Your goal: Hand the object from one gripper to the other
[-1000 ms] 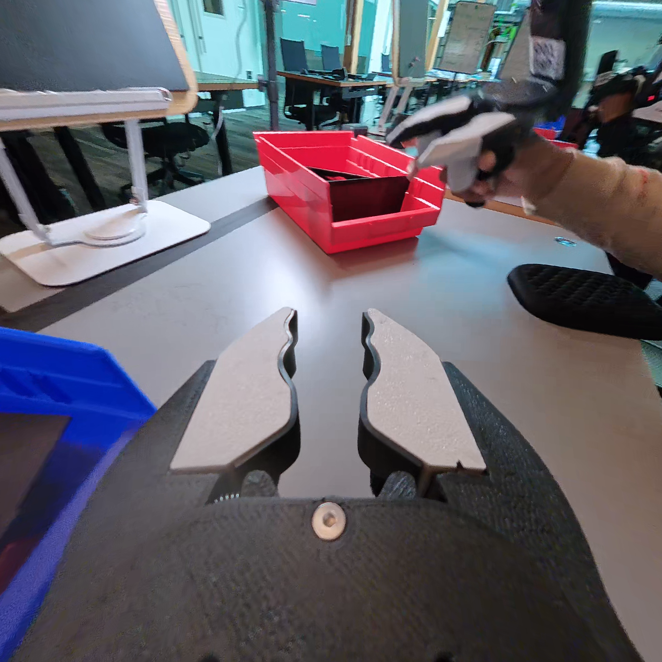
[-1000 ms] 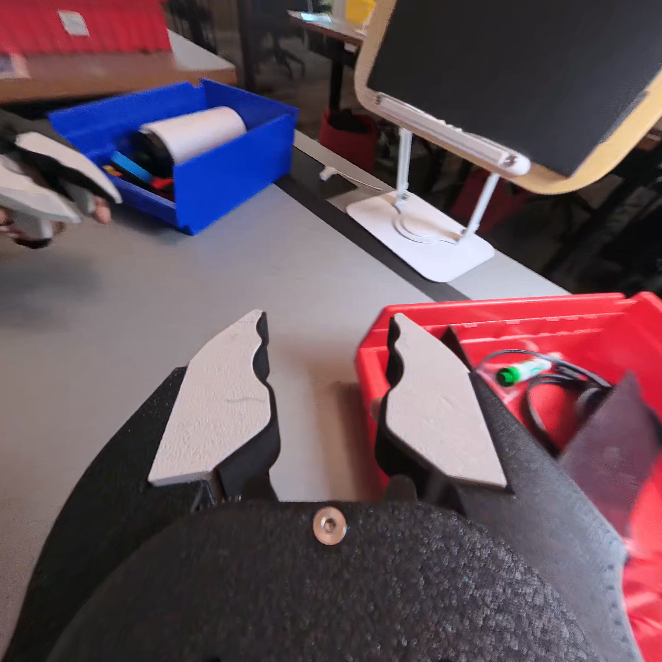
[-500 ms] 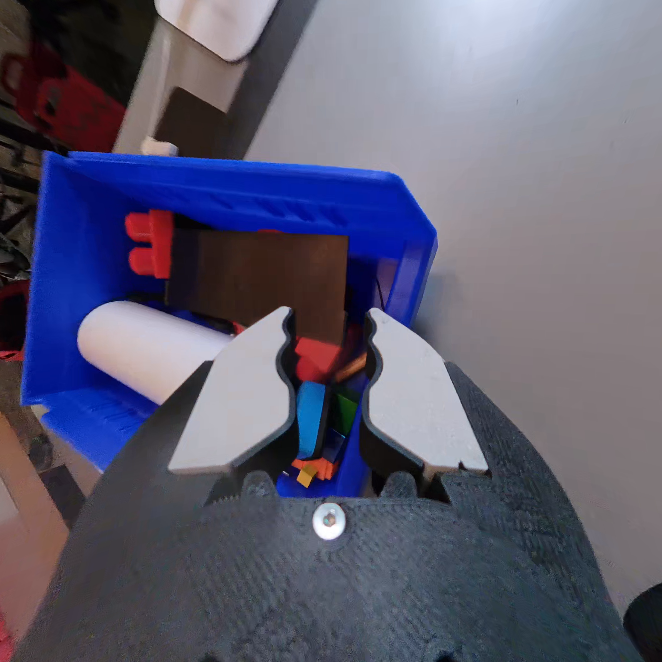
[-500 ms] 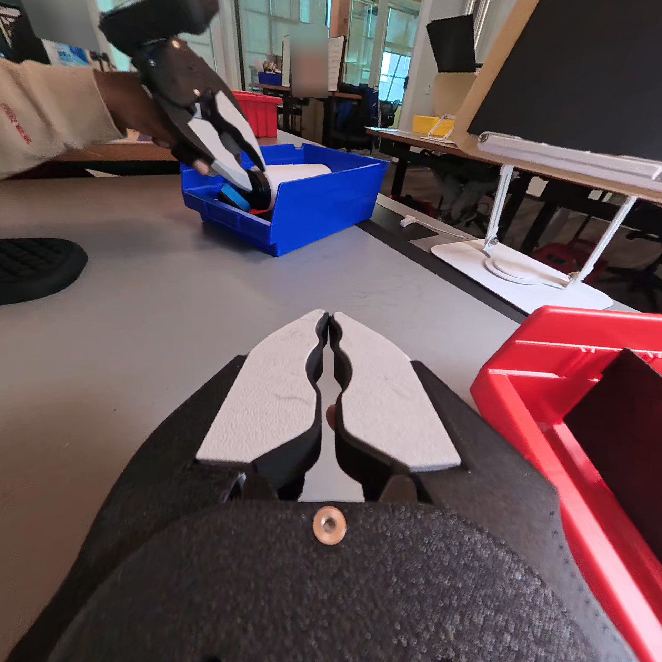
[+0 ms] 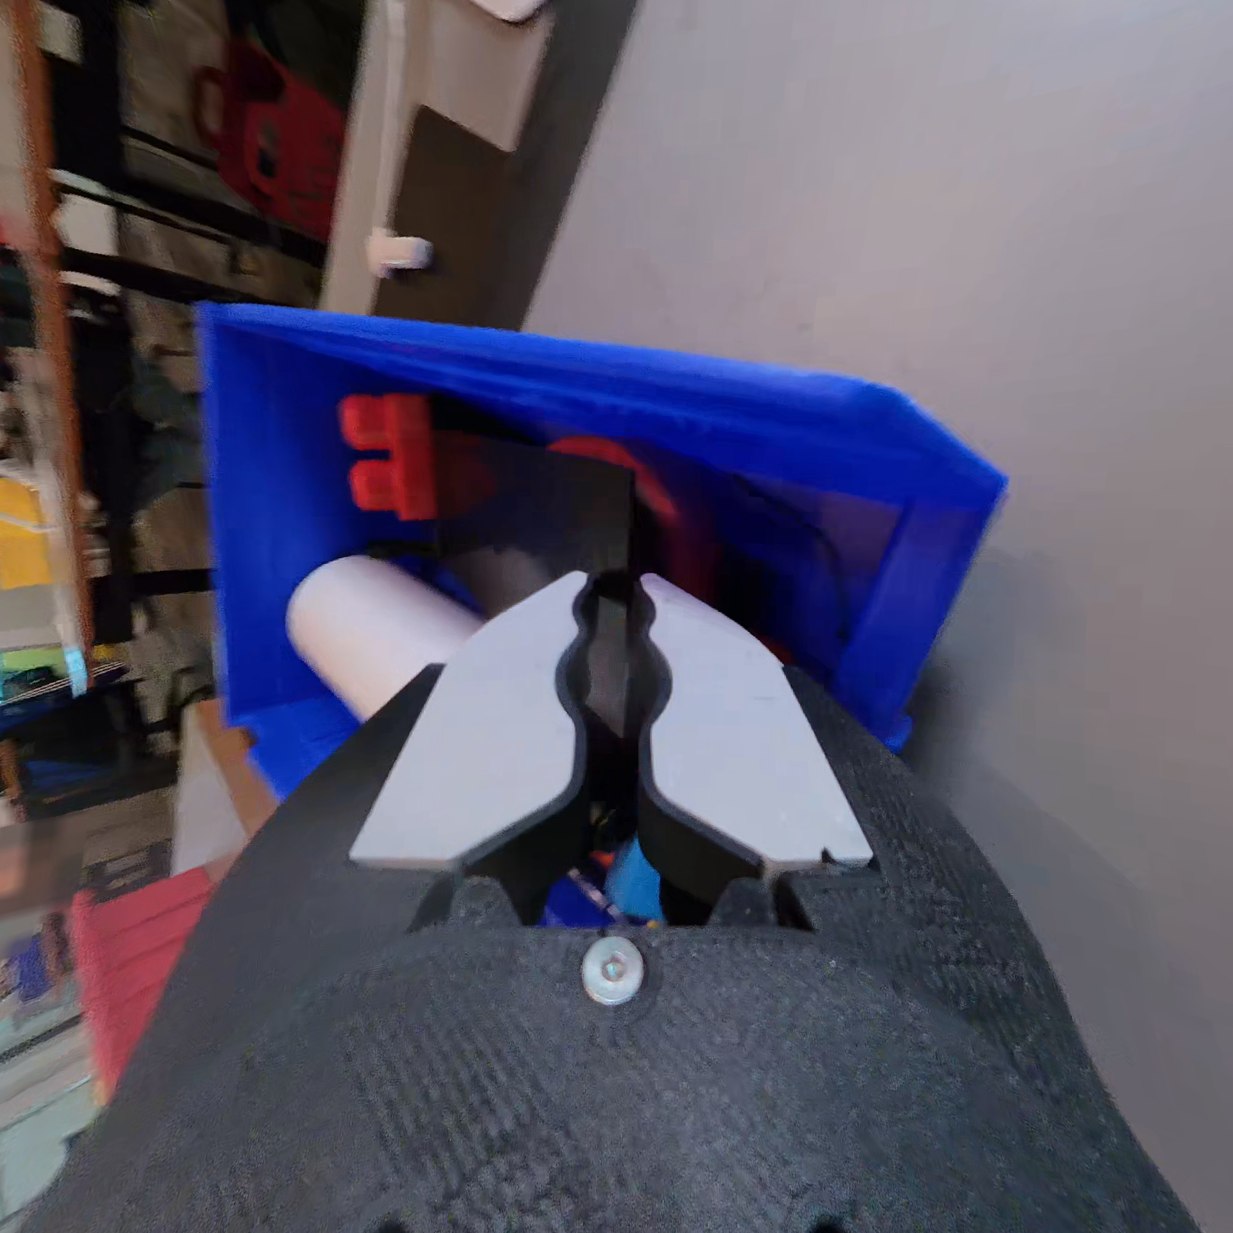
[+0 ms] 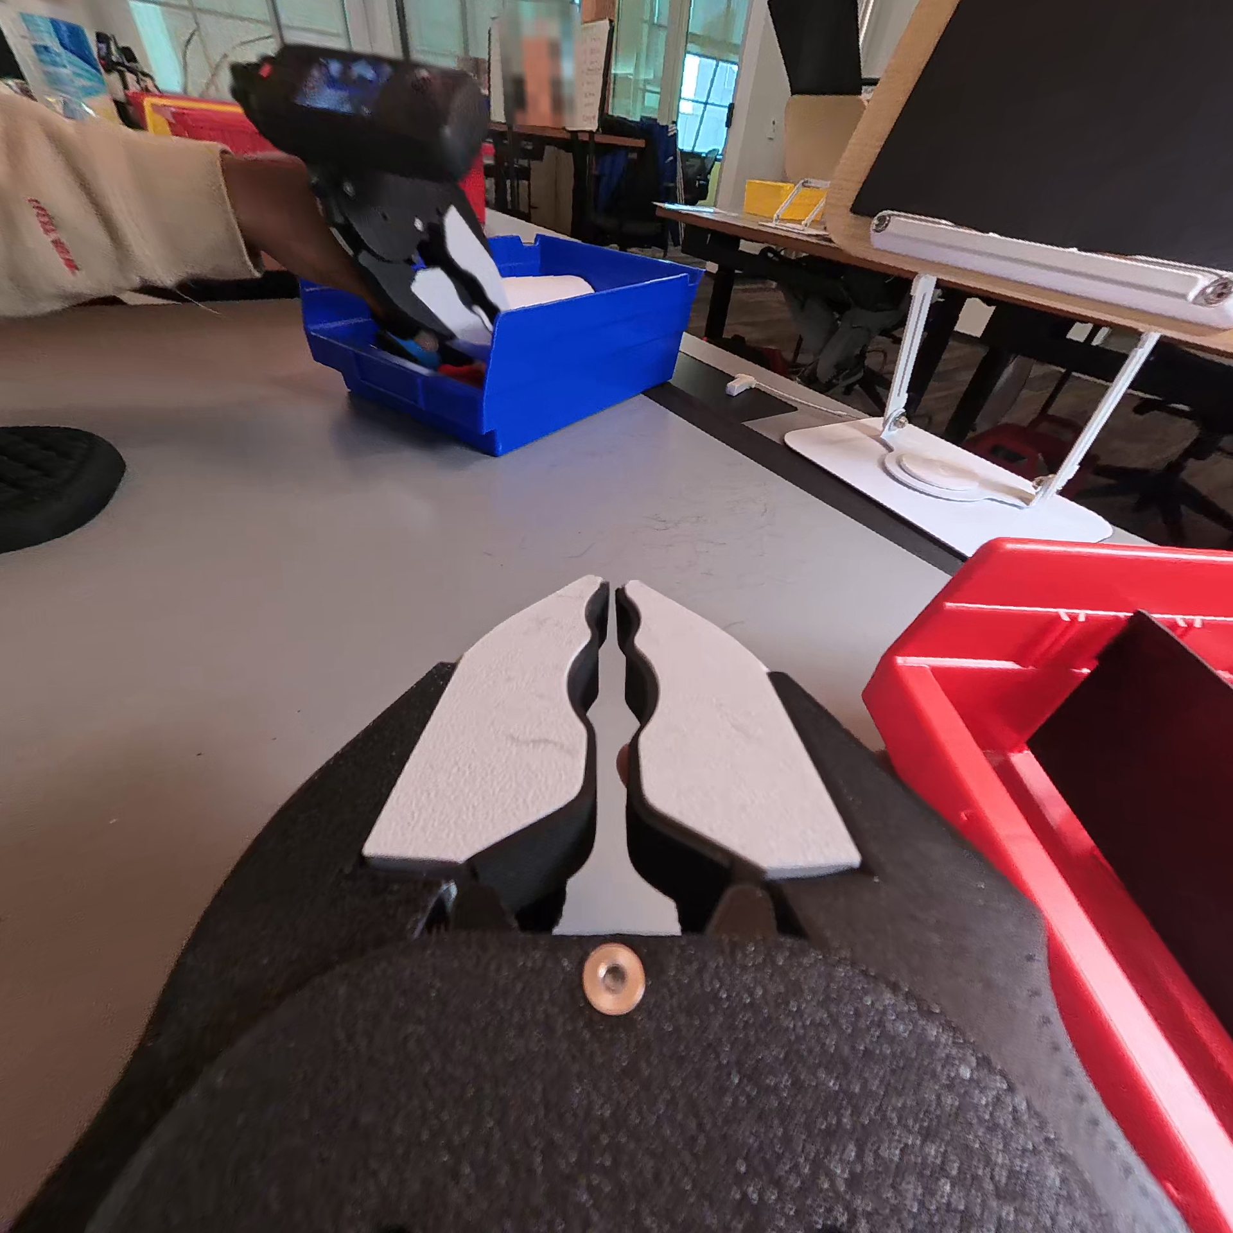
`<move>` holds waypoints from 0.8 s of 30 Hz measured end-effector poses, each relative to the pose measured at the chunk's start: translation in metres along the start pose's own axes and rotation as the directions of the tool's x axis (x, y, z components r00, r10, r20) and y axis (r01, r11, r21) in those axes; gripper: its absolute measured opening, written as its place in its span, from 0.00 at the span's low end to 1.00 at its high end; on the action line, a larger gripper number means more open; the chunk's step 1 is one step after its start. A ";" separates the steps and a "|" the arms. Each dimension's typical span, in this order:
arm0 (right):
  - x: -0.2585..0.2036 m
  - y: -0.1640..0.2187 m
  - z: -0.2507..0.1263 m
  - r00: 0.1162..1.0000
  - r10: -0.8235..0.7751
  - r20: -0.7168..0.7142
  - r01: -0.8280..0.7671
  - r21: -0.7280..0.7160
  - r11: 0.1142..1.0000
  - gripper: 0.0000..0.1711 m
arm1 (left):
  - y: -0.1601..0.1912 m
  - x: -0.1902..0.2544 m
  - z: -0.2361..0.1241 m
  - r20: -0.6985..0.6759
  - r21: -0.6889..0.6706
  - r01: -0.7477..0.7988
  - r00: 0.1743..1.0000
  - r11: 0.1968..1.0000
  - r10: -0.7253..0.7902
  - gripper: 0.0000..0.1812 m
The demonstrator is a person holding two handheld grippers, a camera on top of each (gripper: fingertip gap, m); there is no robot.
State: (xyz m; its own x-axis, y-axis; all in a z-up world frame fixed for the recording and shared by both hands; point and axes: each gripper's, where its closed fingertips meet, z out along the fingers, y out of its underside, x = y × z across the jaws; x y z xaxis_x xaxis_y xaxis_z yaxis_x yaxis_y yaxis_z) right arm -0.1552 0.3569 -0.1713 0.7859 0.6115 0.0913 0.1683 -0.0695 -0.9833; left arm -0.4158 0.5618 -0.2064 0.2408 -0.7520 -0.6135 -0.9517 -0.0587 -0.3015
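Observation:
My left gripper [image 5: 614,584] points down into a blue bin [image 5: 734,400]. Its fingers are closed on the edge of a thin black panel [image 5: 534,507] that stands in the bin. A white roll [image 5: 373,620] and a red block [image 5: 387,460] lie beside the panel, with small coloured pieces below the fingers. In the right wrist view the left gripper [image 6: 487,300] hangs over the blue bin [image 6: 574,360], held by a hand in a cream sleeve. My right gripper [image 6: 612,590] is shut and empty, low over the grey table [image 6: 333,600].
A red bin [image 6: 947,674] with a dark panel [image 6: 1147,747] inside stands just right of my right gripper. A black padded rest [image 6: 47,480] lies at the table's left. A white stand base [image 6: 934,480] sits at the far edge under a tilted dark board. Tip to tip, the grippers are about 35 cm apart. The red block [image 5: 387,460] is about 20 cm from my left fingertips and 50 cm from my right.
My left gripper swung from facing the red bin to pointing down into the blue bin, then closed on the black panel. My right gripper shut and turned toward the blue bin.

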 end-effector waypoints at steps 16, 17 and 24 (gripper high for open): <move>-0.037 -0.051 0.016 0.990 0.003 0.139 -0.019 0.112 0.994 0.00 | -0.070 -0.088 -0.256 -0.280 0.830 0.431 0.871 0.354 -0.404 0.01; -0.043 -0.066 0.020 0.988 -0.001 0.153 -0.021 0.146 0.989 0.00 | -0.081 -0.083 -0.270 -0.384 0.836 0.488 0.847 0.251 -0.368 0.01; -0.062 -0.191 0.051 0.932 0.166 0.323 -0.276 0.332 0.902 0.21 | -0.148 -0.063 -0.349 -0.764 0.604 0.740 0.644 -0.295 0.052 0.01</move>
State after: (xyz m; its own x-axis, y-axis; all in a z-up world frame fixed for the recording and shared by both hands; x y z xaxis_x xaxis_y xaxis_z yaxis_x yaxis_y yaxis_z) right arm -0.2662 0.3723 0.0031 0.5679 0.8128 -0.1294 -0.2629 0.0301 -0.9644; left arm -0.3564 0.3890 0.1314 -0.0403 -0.9884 0.1465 0.5740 -0.1430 -0.8063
